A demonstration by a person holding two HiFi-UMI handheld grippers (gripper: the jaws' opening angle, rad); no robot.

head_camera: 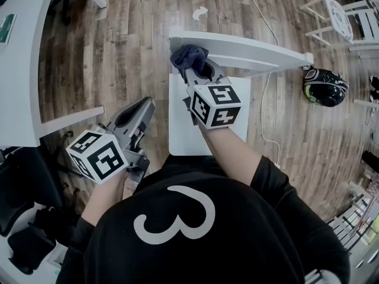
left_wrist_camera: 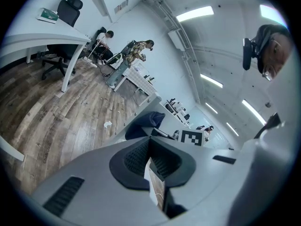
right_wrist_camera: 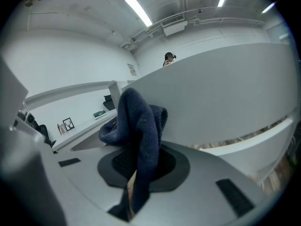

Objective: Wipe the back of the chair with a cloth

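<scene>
A white chair stands below me, its back (head_camera: 249, 50) a white bar beyond the seat (head_camera: 180, 129). My right gripper (head_camera: 199, 70) is shut on a dark blue cloth (head_camera: 188, 56), which lies bunched against the left end of the chair back. In the right gripper view the cloth (right_wrist_camera: 139, 121) hangs out from between the jaws of the right gripper (right_wrist_camera: 141, 166), with the chair back (right_wrist_camera: 225, 98) close behind it. My left gripper (head_camera: 140, 107) hovers left of the seat with its jaws shut on nothing. The left gripper view shows the left gripper (left_wrist_camera: 153, 163) and the cloth (left_wrist_camera: 146, 122) beyond it.
A white desk (head_camera: 18, 70) curves along the left side. On the wood floor lie a black and green helmet (head_camera: 324, 86), a white cable (head_camera: 269, 99) and a crumpled paper (head_camera: 200, 12). A white stool (head_camera: 337, 16) stands far right. People (left_wrist_camera: 131, 55) stand in the distance.
</scene>
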